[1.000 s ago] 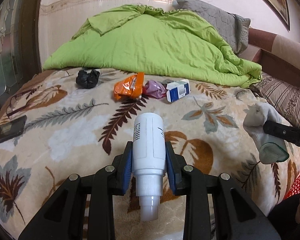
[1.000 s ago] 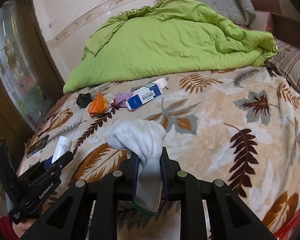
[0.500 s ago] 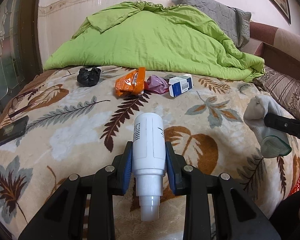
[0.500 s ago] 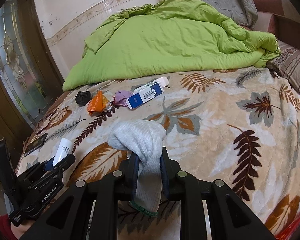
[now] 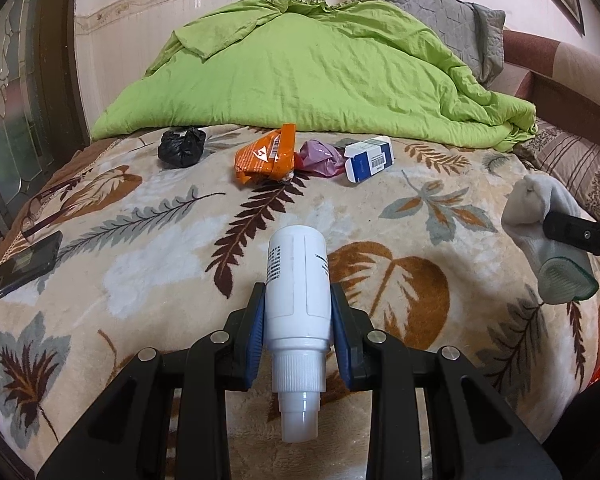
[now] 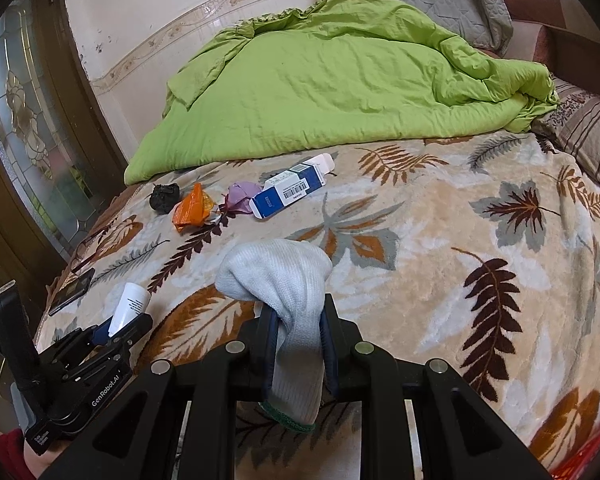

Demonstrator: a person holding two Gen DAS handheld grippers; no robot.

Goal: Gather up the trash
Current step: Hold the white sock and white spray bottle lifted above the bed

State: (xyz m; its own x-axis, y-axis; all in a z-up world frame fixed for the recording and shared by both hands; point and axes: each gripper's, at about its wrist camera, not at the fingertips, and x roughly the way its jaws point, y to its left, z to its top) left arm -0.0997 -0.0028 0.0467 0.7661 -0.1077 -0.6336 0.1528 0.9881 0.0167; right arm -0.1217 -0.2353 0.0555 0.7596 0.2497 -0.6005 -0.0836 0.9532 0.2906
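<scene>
Bottle pinched in left hand-held gripper; right hand-held gripper pinches sock.

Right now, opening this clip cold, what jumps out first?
The left hand-held gripper is shut on a white bottle, cap towards the camera, and the right hand-held gripper is shut on a pale grey sock. Behind them a bright green quilt is heaped at the far end of the leaf-patterned blanket. In front of the quilt lies a row of litter: black bag, orange wrapper, purple bag, blue-and-white box.
</scene>
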